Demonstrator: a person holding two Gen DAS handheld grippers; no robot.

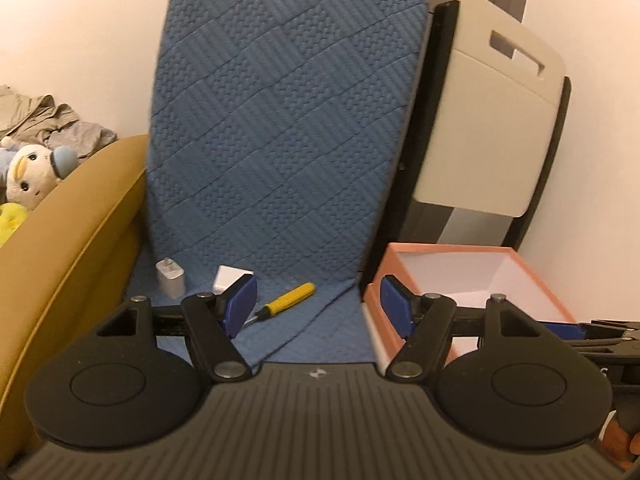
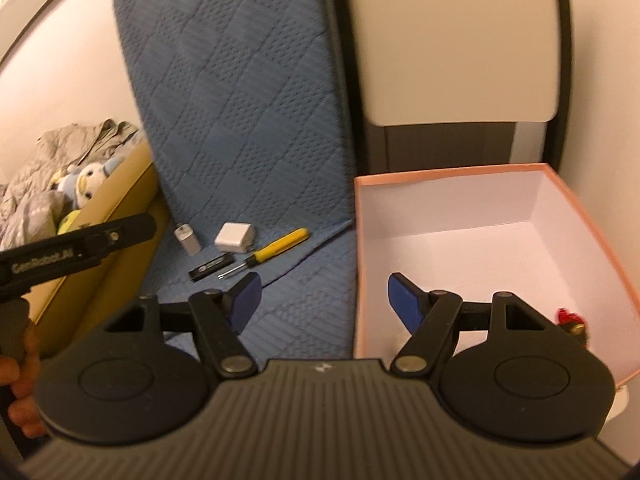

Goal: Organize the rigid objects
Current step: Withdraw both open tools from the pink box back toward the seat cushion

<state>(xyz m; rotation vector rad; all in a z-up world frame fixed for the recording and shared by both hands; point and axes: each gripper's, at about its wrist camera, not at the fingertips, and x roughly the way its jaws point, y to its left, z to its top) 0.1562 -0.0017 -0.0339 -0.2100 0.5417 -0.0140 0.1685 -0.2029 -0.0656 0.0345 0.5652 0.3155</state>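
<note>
On the blue quilted mat [image 2: 240,100] lie four small things: one yellow-handled screwdriver [image 2: 266,251], one white charger cube [image 2: 234,237], one silver plug adapter [image 2: 187,240] and one black stick [image 2: 211,267]. One pink-rimmed box [image 2: 460,170] stands beside it, holding one small red object [image 2: 570,319].

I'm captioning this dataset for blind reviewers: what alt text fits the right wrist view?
The right gripper hangs open and empty over a blue quilted mat, beside an open pink box. On the mat lie a yellow screwdriver, two small white adapters and a black stick.
</note>
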